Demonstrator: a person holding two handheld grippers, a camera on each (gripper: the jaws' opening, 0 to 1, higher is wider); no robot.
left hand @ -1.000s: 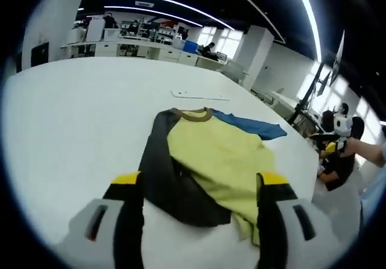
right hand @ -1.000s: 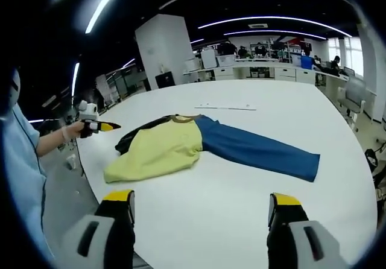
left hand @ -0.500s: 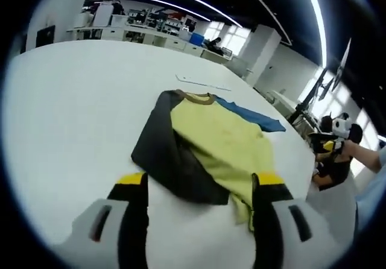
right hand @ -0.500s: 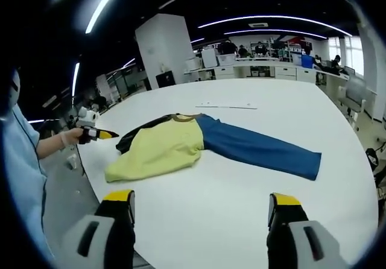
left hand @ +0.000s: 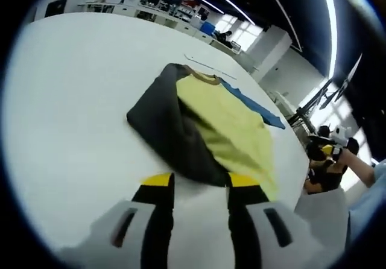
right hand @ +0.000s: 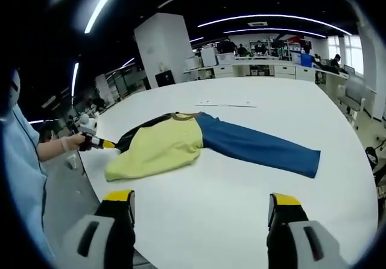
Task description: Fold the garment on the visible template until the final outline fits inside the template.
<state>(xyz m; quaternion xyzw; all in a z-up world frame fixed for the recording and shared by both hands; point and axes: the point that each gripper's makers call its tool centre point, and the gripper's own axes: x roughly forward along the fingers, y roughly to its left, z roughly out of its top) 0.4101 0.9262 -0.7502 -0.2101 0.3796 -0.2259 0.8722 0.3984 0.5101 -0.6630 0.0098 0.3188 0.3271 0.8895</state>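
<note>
- Jaws of the left gripper point(left hand: 199, 181) stood narrowed, a slim gap between their yellow tips, with the near edge of the shirt's point(left hand: 208, 127) black sleeve point(left hand: 166, 130) lying right at that gap; we could not tell whether the tips actually pinched the cloth.
- In the right gripper view we saw the left gripper point(right hand: 104, 143) at the table's point(right hand: 253, 184) edge, held by a gloved hand point(right hand: 67, 141), its tip touching or just beside the black sleeve point(right hand: 142, 130).
- The right gripper point(right hand: 202, 205) was spread wide, holding nothing, hovering over bare table near the shirt point(right hand: 181, 145) but apart from it.
- The shirt lay flat on the white table point(left hand: 66, 100): yellow body point(right hand: 160, 151) in the middle, brown collar point(right hand: 182, 117), blue sleeve point(right hand: 259, 148) stretched out straight to one side, black sleeve partly folded over at the other side.
- A thin pale strip point(right hand: 226, 105) lay on the table beyond the collar, well apart from the shirt; in the left gripper view we saw the same strip point(left hand: 208, 67).
- The room was an open office with long ceiling light strips point(right hand: 271, 20), a white column point(right hand: 160, 49) and desks point(right hand: 259, 70) at the back.
- We counted one shirt with two sleeves, two grippers, one strip and one table.
- A person in a light blue top point(right hand: 21, 178) stood at the table's edge, and we saw the blue sleeve's tip point(left hand: 268, 117) in the left gripper view.
</note>
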